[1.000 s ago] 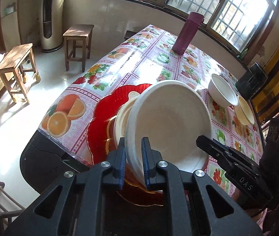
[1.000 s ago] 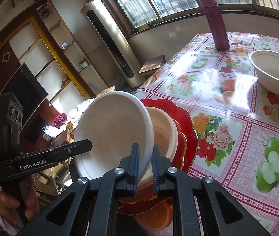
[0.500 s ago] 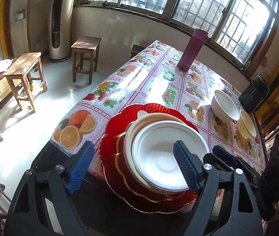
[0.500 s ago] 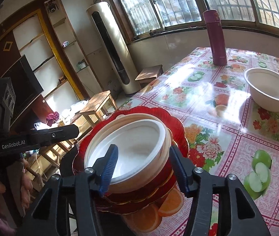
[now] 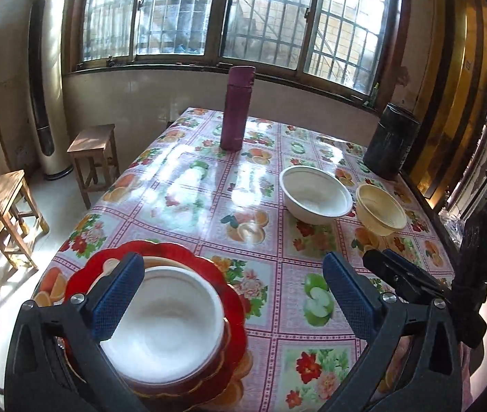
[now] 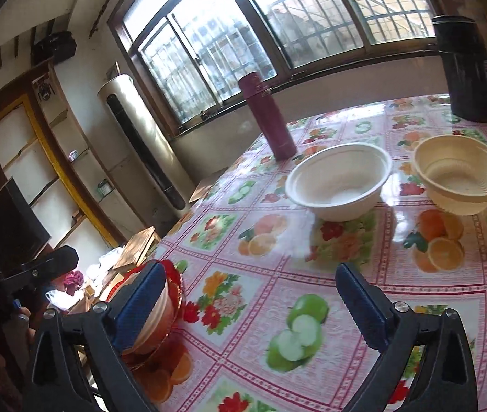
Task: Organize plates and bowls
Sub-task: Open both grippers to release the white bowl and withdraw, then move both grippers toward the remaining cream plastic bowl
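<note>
White round bowl (image 5: 161,322) sits nested in the stack on the red scalloped plate (image 5: 233,309) at the table's near corner; left gripper (image 5: 233,302) and right gripper (image 6: 253,305) jaws are opening, nothing between them.

You are looking at a table (image 5: 188,185) wearing a fruit-print cloth, carrying a red plate (image 5: 229,295) at its near corner, a white bowl (image 5: 315,194), a cream bowl (image 5: 381,209), a maroon flask (image 5: 236,110) and a black canister (image 5: 391,144).
</note>
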`<state>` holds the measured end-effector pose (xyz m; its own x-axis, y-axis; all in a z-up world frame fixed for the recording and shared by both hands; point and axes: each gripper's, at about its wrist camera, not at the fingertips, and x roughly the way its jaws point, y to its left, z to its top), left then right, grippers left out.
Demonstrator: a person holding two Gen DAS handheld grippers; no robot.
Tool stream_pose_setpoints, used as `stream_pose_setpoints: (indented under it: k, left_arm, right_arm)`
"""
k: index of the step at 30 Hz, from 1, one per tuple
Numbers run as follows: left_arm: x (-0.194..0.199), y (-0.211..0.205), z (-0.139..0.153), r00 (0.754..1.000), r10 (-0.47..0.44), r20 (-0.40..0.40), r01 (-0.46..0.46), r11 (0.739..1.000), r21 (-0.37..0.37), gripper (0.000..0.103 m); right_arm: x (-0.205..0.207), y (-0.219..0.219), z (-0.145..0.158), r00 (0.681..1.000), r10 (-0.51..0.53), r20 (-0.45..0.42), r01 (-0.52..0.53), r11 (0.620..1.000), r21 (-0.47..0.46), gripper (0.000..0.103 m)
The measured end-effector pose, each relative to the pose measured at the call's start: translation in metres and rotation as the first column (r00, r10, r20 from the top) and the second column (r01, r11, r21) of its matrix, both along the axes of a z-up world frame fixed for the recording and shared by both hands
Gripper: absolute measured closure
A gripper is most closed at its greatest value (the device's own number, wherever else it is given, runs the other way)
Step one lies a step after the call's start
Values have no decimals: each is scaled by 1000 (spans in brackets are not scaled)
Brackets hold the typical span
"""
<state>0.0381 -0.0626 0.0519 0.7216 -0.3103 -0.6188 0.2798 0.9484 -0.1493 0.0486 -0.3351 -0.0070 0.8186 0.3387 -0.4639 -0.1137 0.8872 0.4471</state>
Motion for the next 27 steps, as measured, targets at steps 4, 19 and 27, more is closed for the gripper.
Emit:
stream_pose_setpoints:
  k: [4,19,27]
  left_arm:
    - [6,-50,-2,998,-58,13,58,997,51,0]
    - [8,-205,-10,969,-219,112,187,953,238,0]
    - [20,-236,-13,969,-220,110,189,952,240,0]
  right_arm:
    - [-10,-63,1,992,-126,20,126,992,1,1]
    - [-42,-205,6,908,-412,81,412,911,8,0]
    - [-40,-221,6,894,-440,90,445,894,-49,0]
